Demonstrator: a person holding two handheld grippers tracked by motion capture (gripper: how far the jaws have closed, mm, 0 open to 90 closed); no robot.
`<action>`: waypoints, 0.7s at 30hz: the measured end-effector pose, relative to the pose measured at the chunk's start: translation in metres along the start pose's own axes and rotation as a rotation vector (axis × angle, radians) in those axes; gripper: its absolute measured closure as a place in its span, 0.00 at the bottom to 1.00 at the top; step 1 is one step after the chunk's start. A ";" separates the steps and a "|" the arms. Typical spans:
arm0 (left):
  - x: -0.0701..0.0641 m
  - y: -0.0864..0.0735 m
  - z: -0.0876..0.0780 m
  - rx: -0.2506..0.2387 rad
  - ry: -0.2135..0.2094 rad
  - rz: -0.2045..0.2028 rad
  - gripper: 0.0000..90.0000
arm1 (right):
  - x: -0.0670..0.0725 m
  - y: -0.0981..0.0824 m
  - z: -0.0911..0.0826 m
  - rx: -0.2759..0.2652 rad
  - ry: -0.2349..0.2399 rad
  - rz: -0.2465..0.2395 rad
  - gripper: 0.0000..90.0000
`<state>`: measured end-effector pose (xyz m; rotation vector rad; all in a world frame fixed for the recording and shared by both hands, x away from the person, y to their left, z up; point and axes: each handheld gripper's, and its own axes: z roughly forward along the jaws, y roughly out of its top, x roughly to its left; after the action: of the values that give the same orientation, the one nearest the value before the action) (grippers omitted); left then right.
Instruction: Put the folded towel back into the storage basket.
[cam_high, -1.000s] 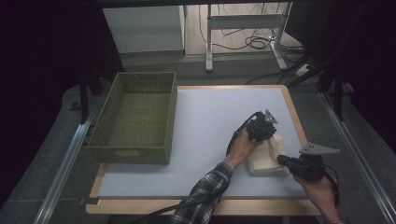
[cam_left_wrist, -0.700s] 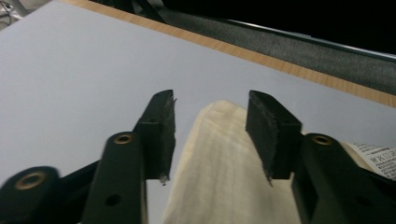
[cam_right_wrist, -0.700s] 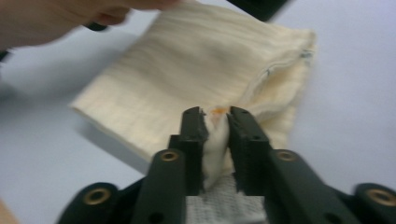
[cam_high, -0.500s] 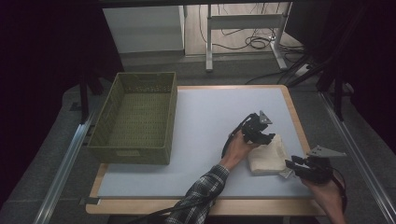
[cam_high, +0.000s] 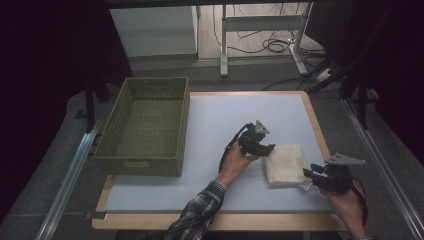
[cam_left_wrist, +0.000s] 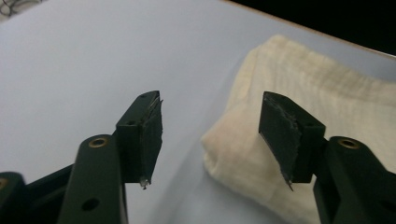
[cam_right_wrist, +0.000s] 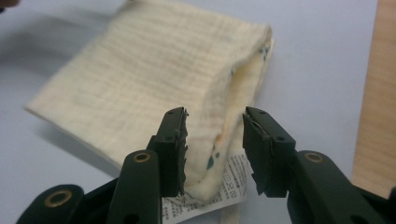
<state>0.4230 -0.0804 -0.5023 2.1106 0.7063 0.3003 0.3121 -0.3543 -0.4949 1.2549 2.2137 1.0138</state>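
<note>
A folded cream cloth lies flat on the pale blue mat at the near right. My left gripper is at the cloth's left edge. Its jaws have just been opening and stand open, with the cloth's corner beyond them and nothing pinched. My right gripper is at the cloth's near right corner. It too has just been opening and stands open. The folded edge of the cloth and a white printed label lie between its pads, which do not press on them.
An empty olive woven basket stands on the mat's left side. The table's wooden rim frames the mat. Beyond the far edge are metal table legs and cables on the floor.
A second ago the cloth was bunched up between the two grippers; now it lies flat. The left gripper has drawn back leftward off the cloth. The right gripper has stayed near the corner.
</note>
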 end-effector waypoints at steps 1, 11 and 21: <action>0.001 -0.002 0.002 0.004 0.000 -0.008 0.46 | -0.001 -0.003 0.003 0.009 -0.003 0.006 0.66; 0.003 -0.020 0.022 0.062 -0.009 -0.021 0.48 | -0.004 -0.021 0.012 0.040 0.010 0.034 0.60; 0.002 -0.022 0.023 0.071 -0.088 -0.072 0.72 | -0.005 -0.019 0.013 0.063 0.055 0.071 0.78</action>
<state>0.4265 -0.0839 -0.5340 2.1454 0.7492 0.1439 0.3128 -0.3598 -0.5176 1.3570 2.2736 1.0243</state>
